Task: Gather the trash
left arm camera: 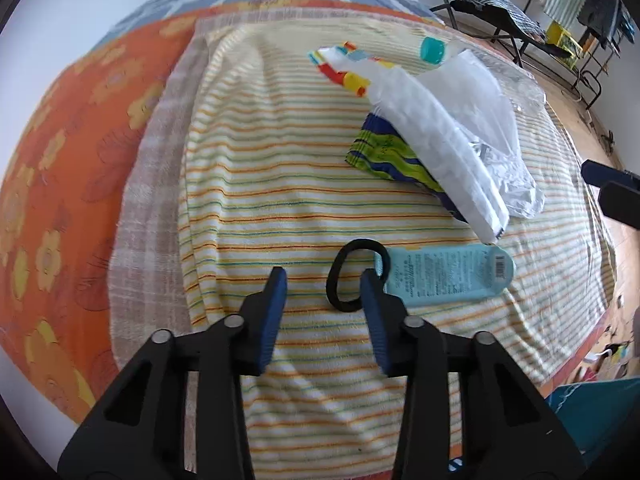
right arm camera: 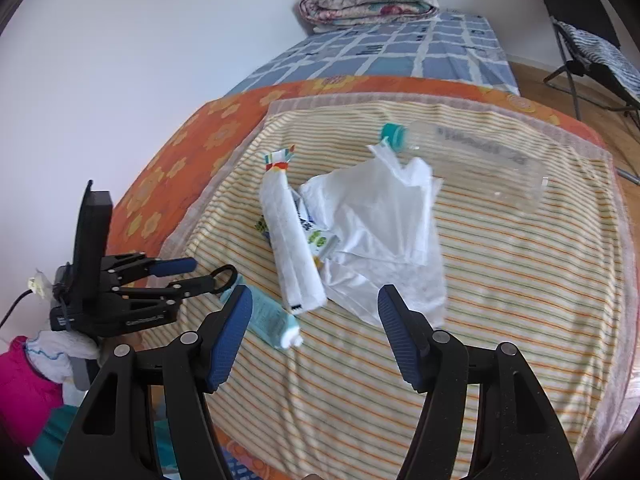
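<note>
Left tongs apart, tilted steeply down at the striped towel on the bed, nothing clamped. Black hair tie flat on the towel right at the tips: near side of the loop in the gap between the two pads, far side hidden behind the right-hand pad, no pad visibly pressing on it. Loop slightly oval, long axis roughly along the line of the tongs. Right tongs also apart and empty, hanging above the towel. Light blue tube just beyond their left pad, white paper roll ahead in the gap, crumpled tissue ahead and a little right. Hair tie clearly nearer the left tongs, probably theirs to take with a plain squeeze across the band. Tube touching or just overlapping the tie's right edge as seen from the left tongs, long axis running away to the right, cap end toward the right tongs; some risk of a nudge if the tie drags on lifting. Count on the towel: one hair tie, one tube, one white roll with a coloured far end, one tissue heap, one green-and-blue wrapper partly under the roll, and one clear bottle with a teal cap, farthest from both tongs, lying on its side across the view. Nothing collected yet, by the look of it; no bin or bag in view.
</note>
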Motion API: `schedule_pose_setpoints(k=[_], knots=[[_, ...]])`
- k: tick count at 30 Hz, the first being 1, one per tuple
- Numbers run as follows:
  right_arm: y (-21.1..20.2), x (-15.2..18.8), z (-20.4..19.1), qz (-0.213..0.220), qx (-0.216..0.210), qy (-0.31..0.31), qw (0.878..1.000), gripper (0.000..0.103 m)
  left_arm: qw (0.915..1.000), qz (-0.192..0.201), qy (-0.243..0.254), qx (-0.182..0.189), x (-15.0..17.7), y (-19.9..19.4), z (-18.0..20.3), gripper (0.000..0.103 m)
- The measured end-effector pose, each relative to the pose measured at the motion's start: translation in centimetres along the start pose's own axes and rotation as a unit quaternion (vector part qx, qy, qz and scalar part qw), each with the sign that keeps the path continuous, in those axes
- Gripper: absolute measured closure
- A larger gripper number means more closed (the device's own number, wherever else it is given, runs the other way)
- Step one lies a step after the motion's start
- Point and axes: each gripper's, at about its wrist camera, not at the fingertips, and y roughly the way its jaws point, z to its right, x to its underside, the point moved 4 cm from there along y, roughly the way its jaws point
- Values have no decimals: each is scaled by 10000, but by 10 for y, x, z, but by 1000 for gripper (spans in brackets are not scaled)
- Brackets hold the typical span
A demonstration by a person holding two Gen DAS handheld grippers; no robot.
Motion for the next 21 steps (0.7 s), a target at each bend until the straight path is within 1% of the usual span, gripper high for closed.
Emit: schedule_pose_setpoints(k=[3,5,9,13,14,17,21], knots=[[12,-7,-6,-31,30,-85,10000,38,9999,-32,-98,87,-2,5,-4,70],[21,-11,-13,-25,58,-198,9998,38,9999,-45,-81,107,-3,8,-5,75],[35,-23,-31,52,206,-569,9982,38,9999,-40,-34,102,-5,13,-2,77],[50,-33,-45,69,299,-831,9961,38,10000,1,-14,51,-8,15,-2,88],[55,-35,-49,62,331,-894,9954,38,10000,12,-34,69,-8,15,-2,90],[69,-40,-53,10,399,-959,9946,38,9998,41,-113,154,-10,16,-8,93],[85,-44,-52,-50,609,-1021,9929,39,9996,58,-169,240,-8,14,-12,96]])
